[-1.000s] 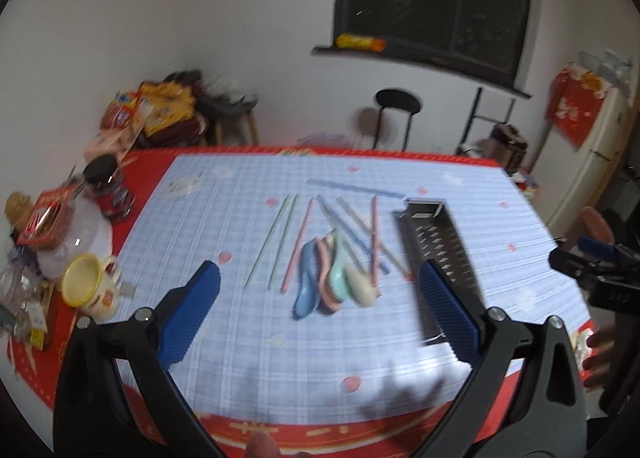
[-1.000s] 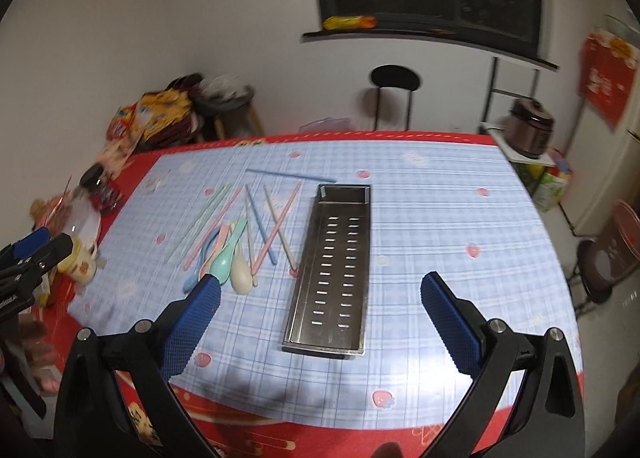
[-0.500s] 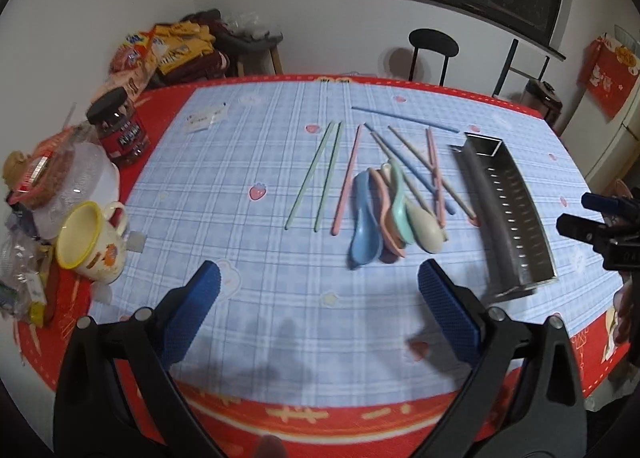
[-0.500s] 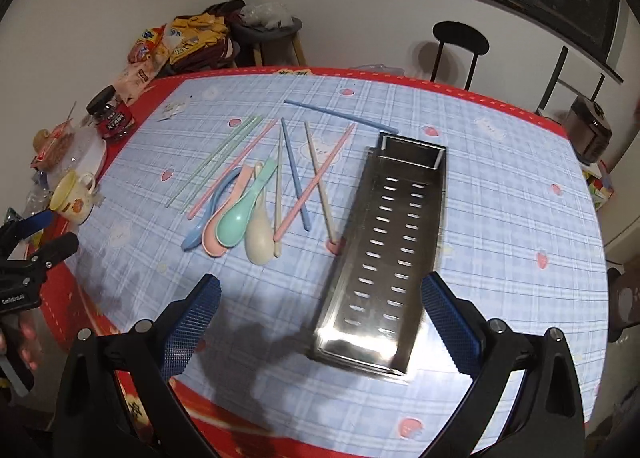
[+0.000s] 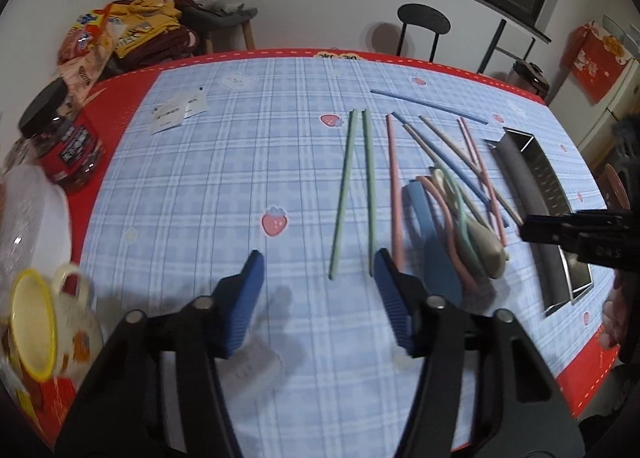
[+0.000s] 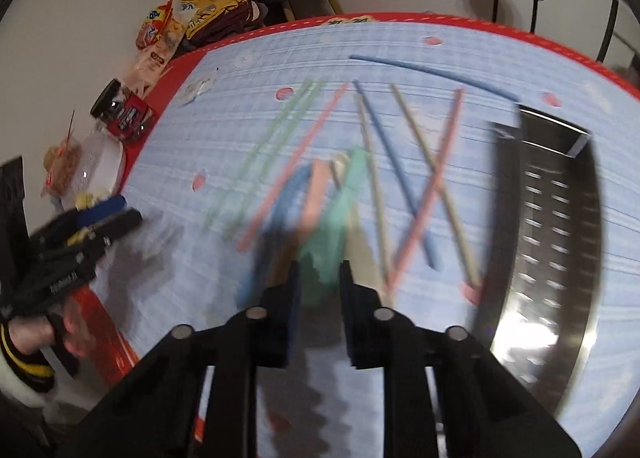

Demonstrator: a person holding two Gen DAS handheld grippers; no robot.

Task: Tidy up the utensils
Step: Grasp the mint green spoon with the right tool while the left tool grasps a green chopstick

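Right wrist view is motion-blurred: we see the right gripper (image 6: 318,274) closing, nothing clamped, spoons (image 6: 320,218) smeared; left gripper (image 5: 318,266) closing, empty.

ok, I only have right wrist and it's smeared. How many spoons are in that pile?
Observer: Four plastic spoons, overlapping: blue spoon, pink spoon, green spoon, beige spoon.
Operator: Left fingers got anything?
Observer: No. The left gripper has its fingers closing with nothing between them, over the blue checked tablecloth, just short of the two green chopsticks.
Operator: Anything by it at the table edge?
Observer: A yellow-rimmed ceramic mug, to its left in the left wrist view.
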